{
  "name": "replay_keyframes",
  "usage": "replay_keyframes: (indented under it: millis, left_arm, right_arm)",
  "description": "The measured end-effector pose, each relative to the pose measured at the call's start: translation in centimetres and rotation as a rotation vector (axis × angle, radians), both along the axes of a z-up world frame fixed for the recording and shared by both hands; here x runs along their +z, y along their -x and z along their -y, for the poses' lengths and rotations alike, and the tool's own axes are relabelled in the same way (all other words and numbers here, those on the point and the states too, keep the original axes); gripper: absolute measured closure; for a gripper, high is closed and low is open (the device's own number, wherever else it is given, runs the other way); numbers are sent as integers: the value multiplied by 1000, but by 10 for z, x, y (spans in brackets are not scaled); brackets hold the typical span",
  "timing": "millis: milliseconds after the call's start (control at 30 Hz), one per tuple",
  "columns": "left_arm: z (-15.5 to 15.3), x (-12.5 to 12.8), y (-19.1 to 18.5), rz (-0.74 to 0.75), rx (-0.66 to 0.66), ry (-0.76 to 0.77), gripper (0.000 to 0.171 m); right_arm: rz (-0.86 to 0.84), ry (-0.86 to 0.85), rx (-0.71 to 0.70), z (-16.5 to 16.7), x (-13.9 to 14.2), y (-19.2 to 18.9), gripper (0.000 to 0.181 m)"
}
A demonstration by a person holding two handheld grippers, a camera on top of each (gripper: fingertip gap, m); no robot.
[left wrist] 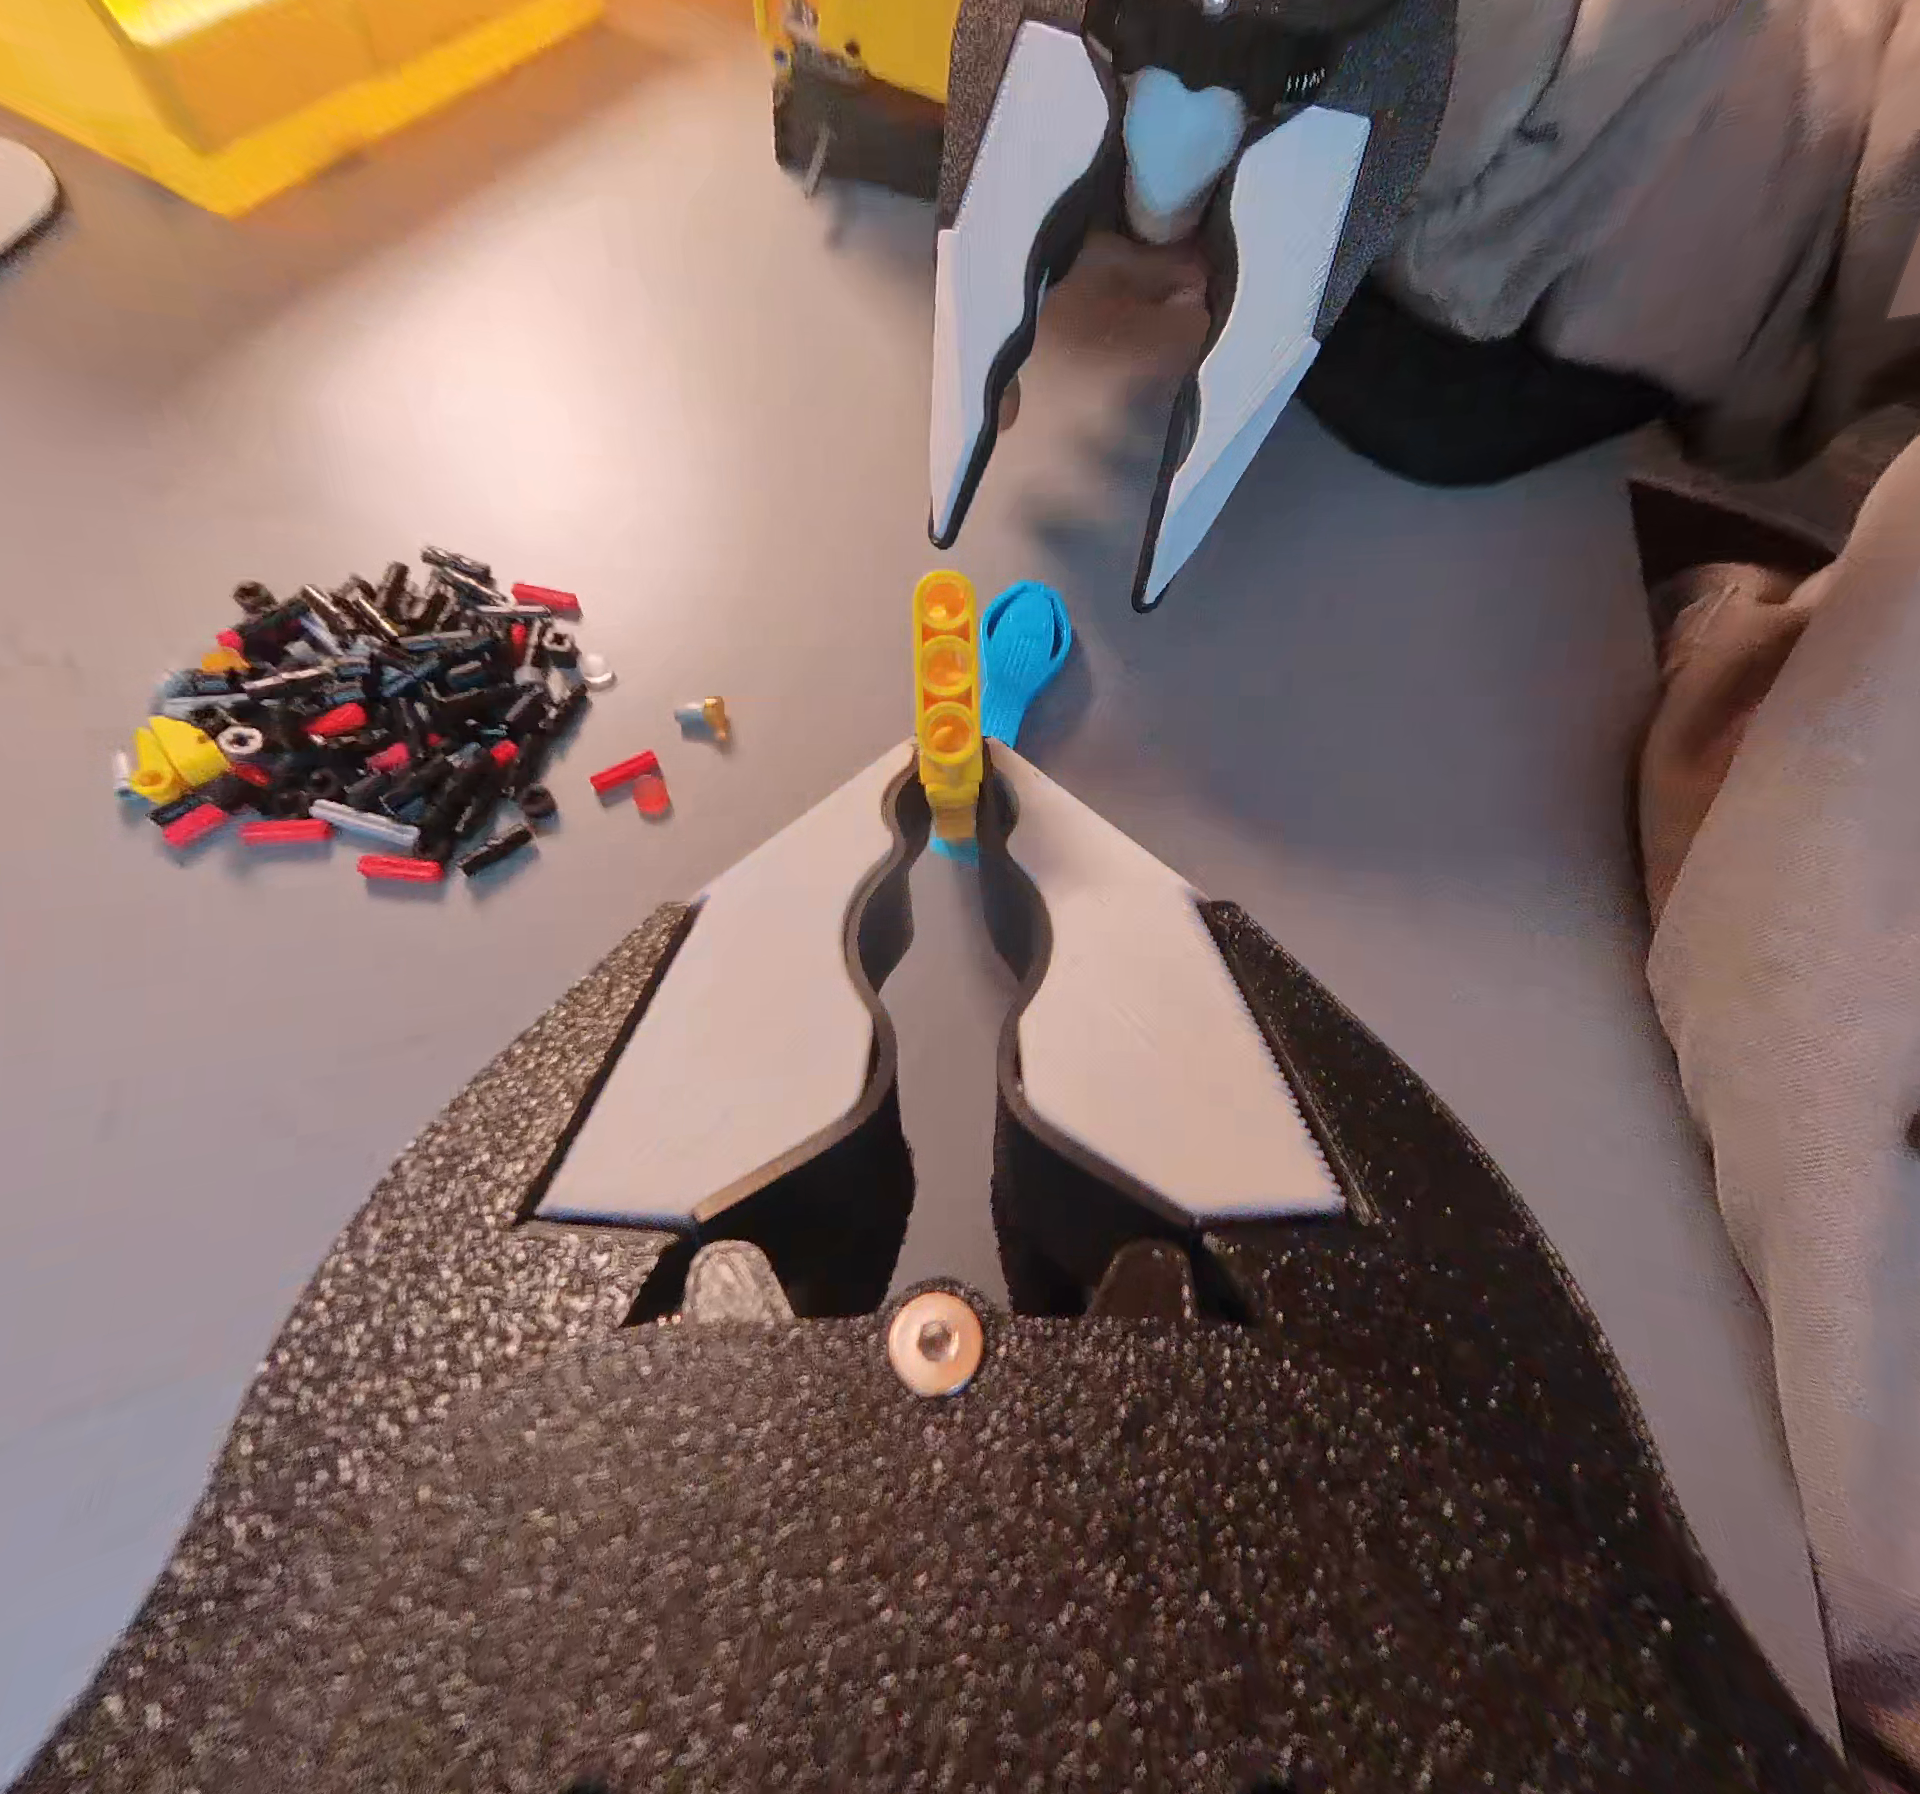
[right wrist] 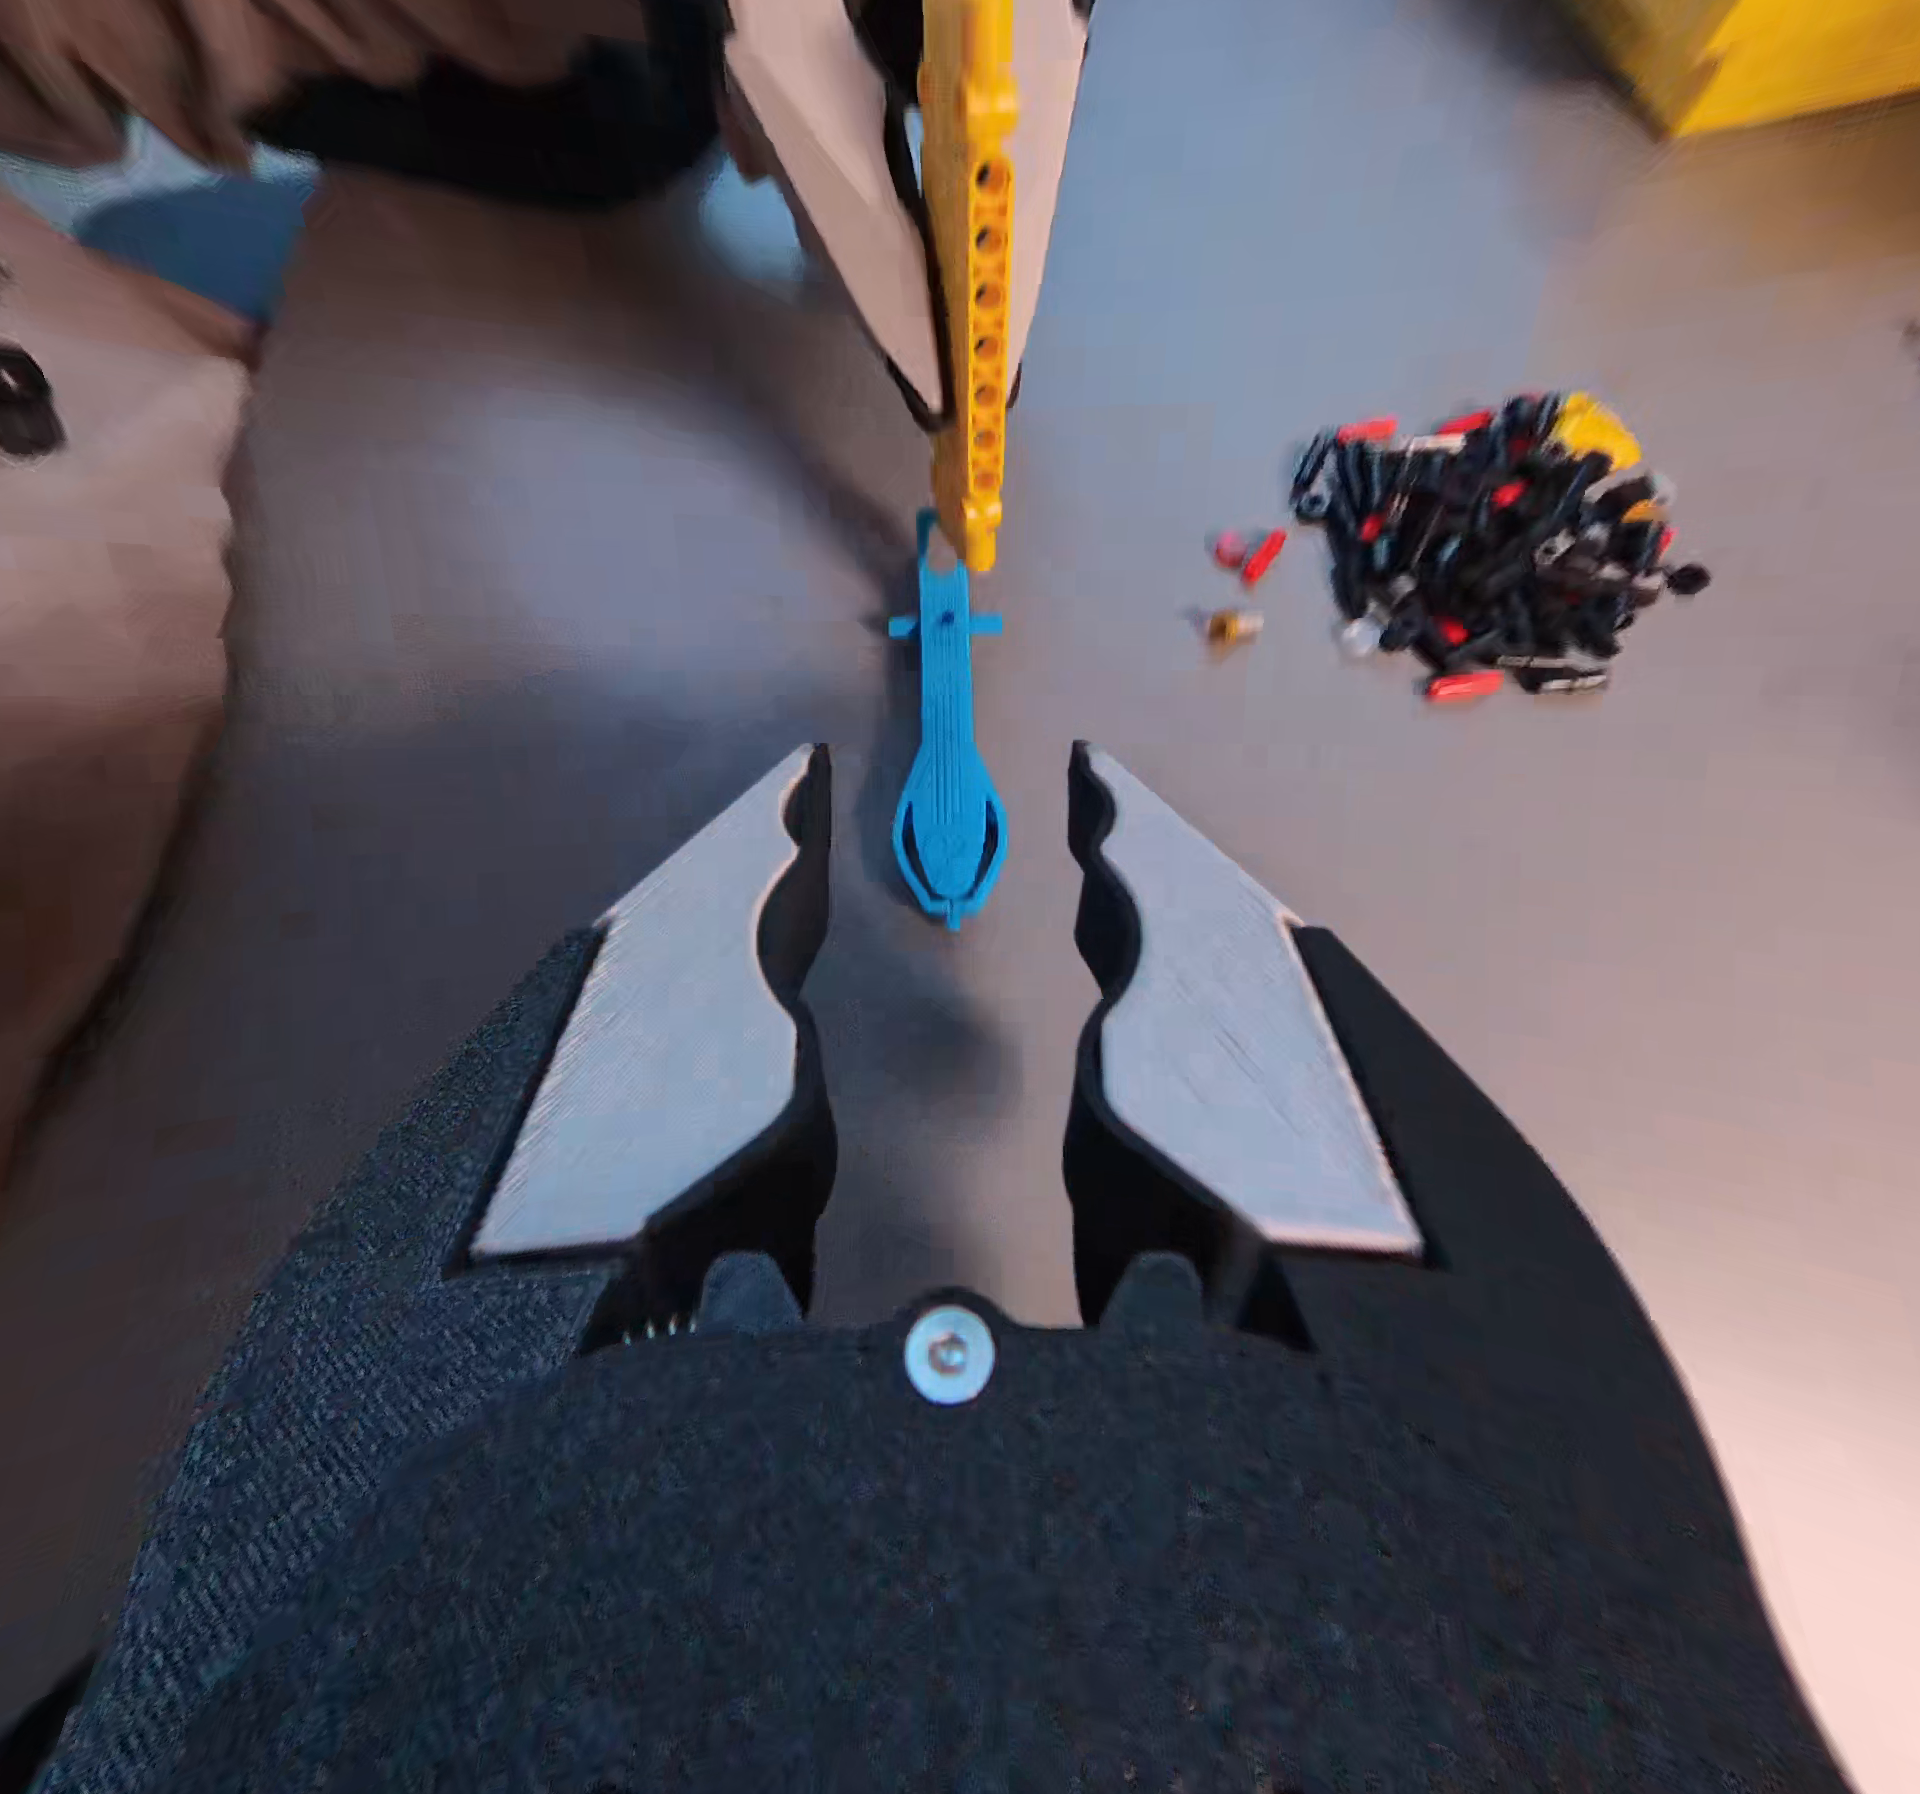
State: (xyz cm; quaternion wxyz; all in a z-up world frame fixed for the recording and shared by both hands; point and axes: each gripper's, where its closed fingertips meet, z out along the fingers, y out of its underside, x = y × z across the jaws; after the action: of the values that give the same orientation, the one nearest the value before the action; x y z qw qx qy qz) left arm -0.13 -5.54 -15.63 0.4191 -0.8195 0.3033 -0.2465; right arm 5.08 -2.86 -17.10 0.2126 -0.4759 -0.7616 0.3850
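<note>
On the smooth grey tabletop, which takes a warm glare from the room's light, your left gripper reaches forward low over the surface with its grey fingers pinched shut on a long yellow plastic beam with a row of round holes, held on edge and pointing away from you. Just beside the beam, flat on the table, lies a slim blue plastic tool with a rounded looped end; its narrow end sits right by the beam's far tip. Your right gripper faces the left one from across the table, tilted down, its fingers spread wide and holding nothing, with the blue tool's rounded end lying between its tips. A heap of small black, red and yellow plastic pieces sits well apart to the left gripper's left, with a few strays near it. Yellow boxes line the far edge, and beige padded sleeves crowd the right side. Bare table lies between the heap and the grippers.
</note>
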Motion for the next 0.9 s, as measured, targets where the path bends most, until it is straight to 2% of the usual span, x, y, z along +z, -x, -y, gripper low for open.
replay_keyframes:
  millis: [67,167,267,333,733,800,867,900]
  left_arm:
    - [2,-7,-4,-18,-13,26,165]
    - [1,-7,-6,-54,-18,32,165]
    - [2,-13,-4,-140,-33,48,165]
    - [3,-13,-7,-145,-47,65,165]
    - [5,-19,-2,-133,-29,136,165]
    - [6,-20,-3,-121,-26,140,165]
    - [5,-20,-3,-107,-12,143,165]
    - [5,-20,-2,-101,-2,143,165]
  right_arm:
    - [91,-61,-2,-3,-21,-6,135]
    - [139,-81,-1,-2,-31,-8,139]
    - [130,-96,-9,-1,-31,-4,147]
    - [118,-128,-18,-2,-32,0,158]
    - [56,25,-7,18,-21,12,151]
    - [51,44,-12,22,-20,14,159]
    - [41,42,-14,23,-20,17,174]
    - [38,39,-3,26,-20,16,175]
